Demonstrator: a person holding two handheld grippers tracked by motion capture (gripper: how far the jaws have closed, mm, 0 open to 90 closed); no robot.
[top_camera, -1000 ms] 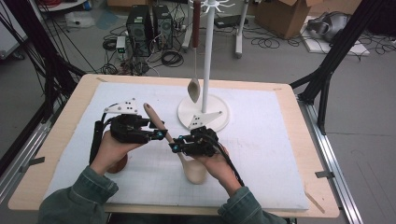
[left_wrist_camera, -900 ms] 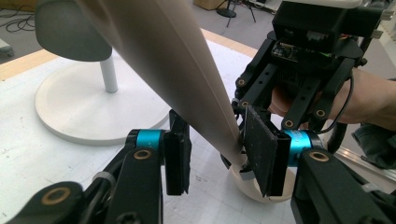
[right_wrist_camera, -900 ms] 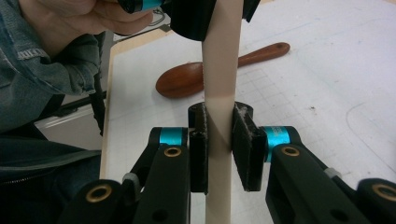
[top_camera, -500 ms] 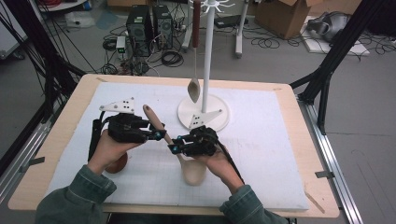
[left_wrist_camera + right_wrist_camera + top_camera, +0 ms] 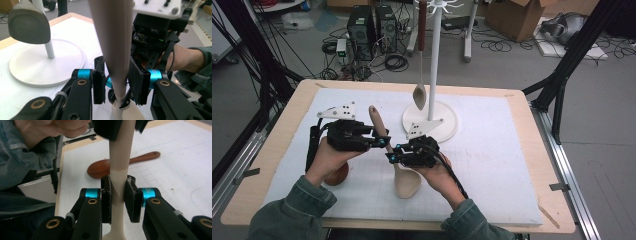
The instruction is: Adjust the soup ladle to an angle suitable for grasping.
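A pale wooden spoon is held tilted over the white mat, handle tip up and away, bowl low near the person. My left gripper is shut on the upper handle; its jaws have just been closing with the handle between the pads. My right gripper is shut on the handle closer to the bowl, and its jaws have also just closed further on it. In the left gripper view my left gripper faces the right gripper. My right gripper clamps the thin neck.
A white hanging stand rises behind the grippers, with a grey spoon dangling from it above the round base. A red-brown spoon lies on the mat under the left hand. The table edge runs close to the person.
Both hands have stayed in place on the pale spoon. Its bowl end has shifted slightly to the left.
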